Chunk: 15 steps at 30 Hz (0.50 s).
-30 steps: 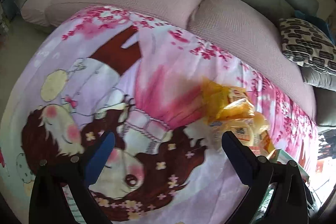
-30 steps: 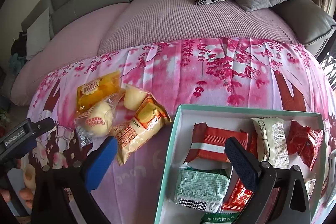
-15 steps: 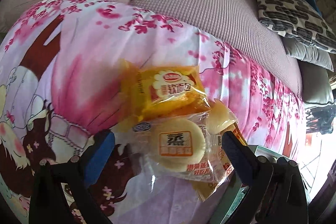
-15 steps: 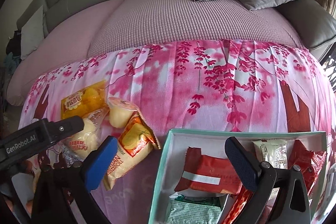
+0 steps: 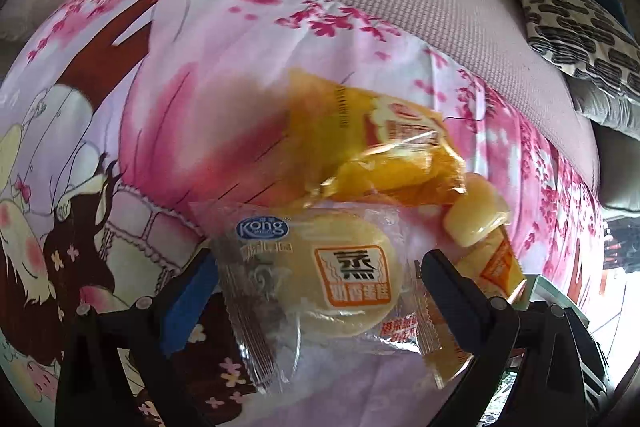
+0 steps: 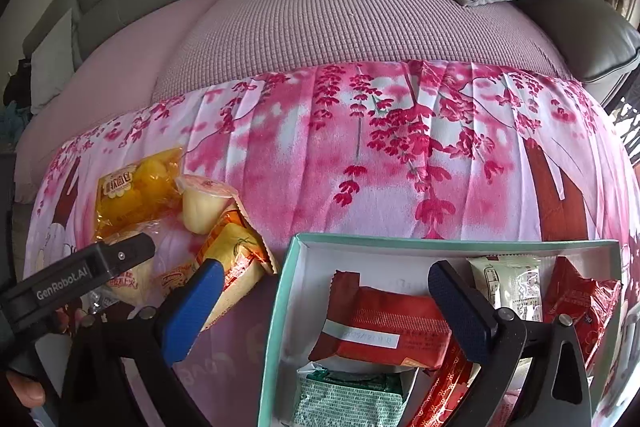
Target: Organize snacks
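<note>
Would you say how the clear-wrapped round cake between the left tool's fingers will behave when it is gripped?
The cake looks soft, so it probably squashes. Its clear crinkled wrapper is likely slippery and floppy. Seemingly light.

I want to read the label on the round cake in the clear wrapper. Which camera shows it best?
The left wrist view: the cake sits close up between the open left gripper, label facing the camera. In the right wrist view it is mostly hidden behind that gripper.

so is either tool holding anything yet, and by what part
Nothing is held. The left tool is open around the clear-wrapped steamed cake, fingers at the wrapper's sides but not closed. The right tool is open and empty.
</note>
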Each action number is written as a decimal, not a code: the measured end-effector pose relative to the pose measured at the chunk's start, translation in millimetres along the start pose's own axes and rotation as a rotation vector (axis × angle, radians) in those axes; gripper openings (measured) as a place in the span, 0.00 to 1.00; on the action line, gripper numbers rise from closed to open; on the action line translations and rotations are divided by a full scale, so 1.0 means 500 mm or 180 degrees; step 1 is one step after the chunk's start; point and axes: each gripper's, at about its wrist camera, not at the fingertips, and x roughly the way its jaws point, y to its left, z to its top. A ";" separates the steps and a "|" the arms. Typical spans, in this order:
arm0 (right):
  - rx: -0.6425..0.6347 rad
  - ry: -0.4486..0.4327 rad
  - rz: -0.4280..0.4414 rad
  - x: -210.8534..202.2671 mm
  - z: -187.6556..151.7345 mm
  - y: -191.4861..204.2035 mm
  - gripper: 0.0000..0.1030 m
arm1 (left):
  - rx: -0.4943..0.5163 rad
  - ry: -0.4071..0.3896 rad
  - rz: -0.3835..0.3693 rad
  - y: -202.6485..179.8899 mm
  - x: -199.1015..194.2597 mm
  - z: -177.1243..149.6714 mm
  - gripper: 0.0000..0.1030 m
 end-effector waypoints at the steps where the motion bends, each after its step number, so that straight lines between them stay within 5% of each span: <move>1: -0.0014 0.0004 -0.0005 0.000 -0.001 0.003 1.00 | -0.0026 -0.0016 -0.0001 0.011 -0.001 -0.004 0.98; 15: -0.0118 0.0010 0.0040 -0.006 -0.006 0.035 1.00 | -0.0098 -0.0107 -0.0002 0.104 -0.031 -0.005 0.98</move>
